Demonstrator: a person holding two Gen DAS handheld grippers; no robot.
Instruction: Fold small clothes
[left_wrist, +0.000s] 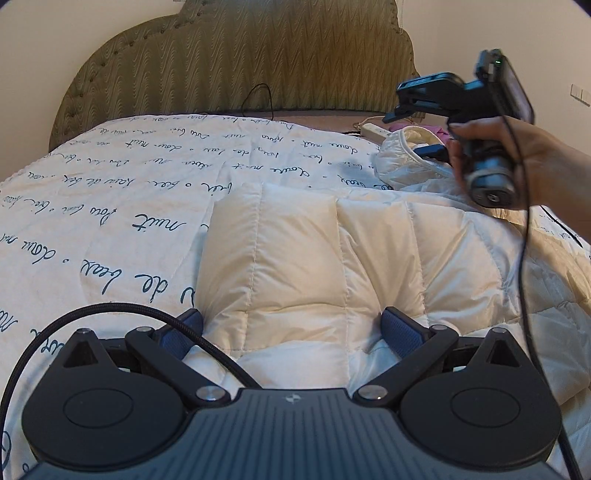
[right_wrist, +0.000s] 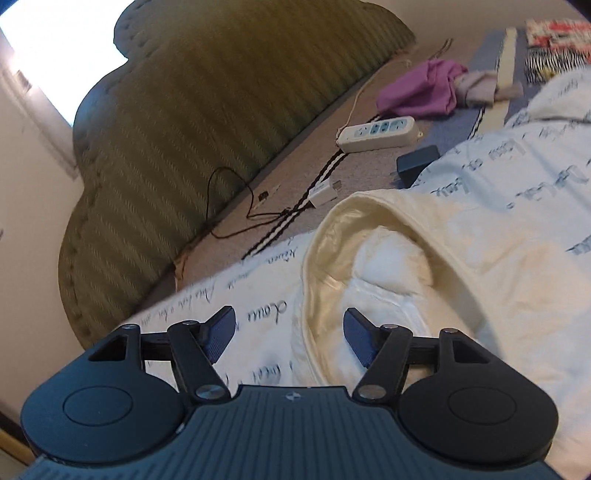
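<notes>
A white quilted puffer jacket (left_wrist: 295, 251) lies spread on the script-printed bedspread (left_wrist: 92, 221). My left gripper (left_wrist: 295, 332) is low on its near part, jaws very wide, with a padded fold bulging between the blue pads (left_wrist: 402, 336); it is open. The right gripper (left_wrist: 393, 105), held by a hand (left_wrist: 535, 155), hangs above the jacket's far right end. In the right wrist view, my right gripper (right_wrist: 290, 328) is open about halfway over the jacket's cream-lined opening (right_wrist: 369, 240), whose rim runs below the gap, and nothing is pinched.
A green padded headboard (left_wrist: 240, 55) rises behind the bed. Beyond the bedspread lie a white power strip (right_wrist: 376, 133), a dark small box (right_wrist: 417, 162), a thin black cable (right_wrist: 221, 206) and a purple cloth (right_wrist: 421, 88). The right gripper's cable (left_wrist: 522, 258) hangs across the jacket's right side.
</notes>
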